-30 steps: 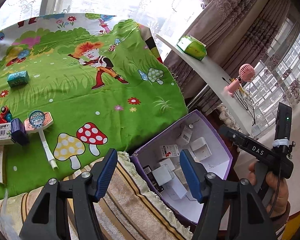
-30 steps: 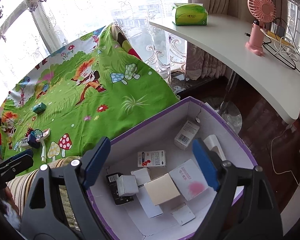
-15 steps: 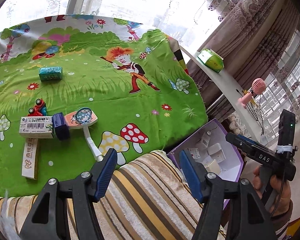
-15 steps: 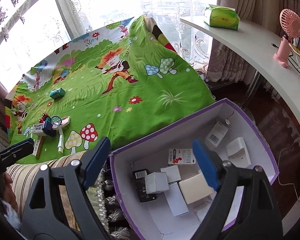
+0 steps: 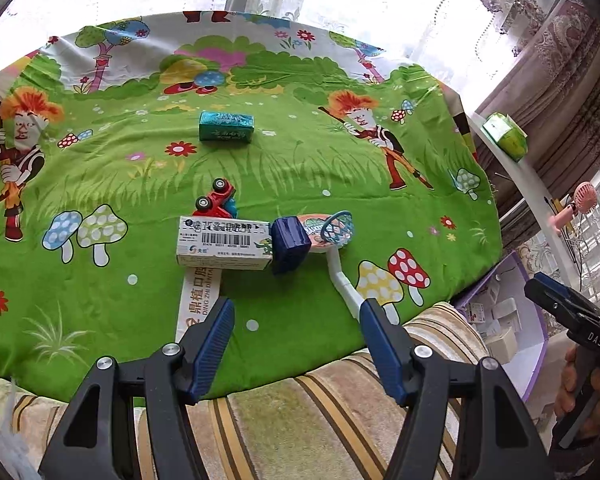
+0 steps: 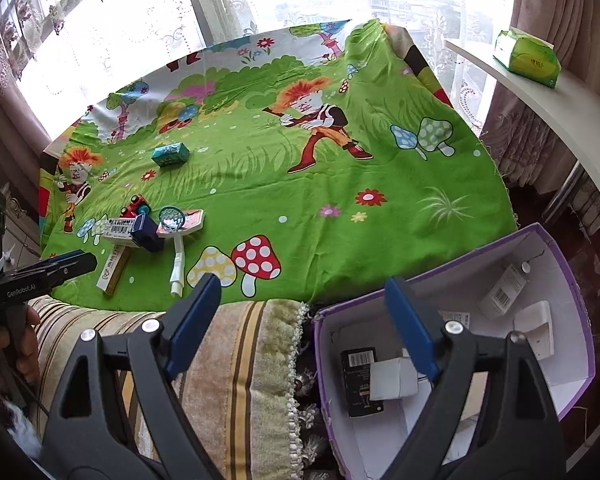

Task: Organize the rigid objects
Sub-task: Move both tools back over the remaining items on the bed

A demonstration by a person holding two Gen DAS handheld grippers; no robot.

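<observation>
On the green cloth (image 5: 300,168), a white box (image 5: 224,242) partly hides a toy car (image 5: 216,198); both grippers' fingers gape empty.

A green cartoon cloth (image 5: 300,168) printed with mushrooms and figures is spread over the surface, with a striped towel (image 6: 236,364) laid at its near edge. A green tissue pack (image 6: 528,58) is set on a white shelf (image 6: 568,116). Lace curtains (image 6: 112,44) are hung behind.

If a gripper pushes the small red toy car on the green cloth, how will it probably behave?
The red toy car lies tipped with its wheels showing, so it would probably slide or flop over rather than roll. It looks like light plastic. It touches the white barcode box, which may shift too.
</observation>
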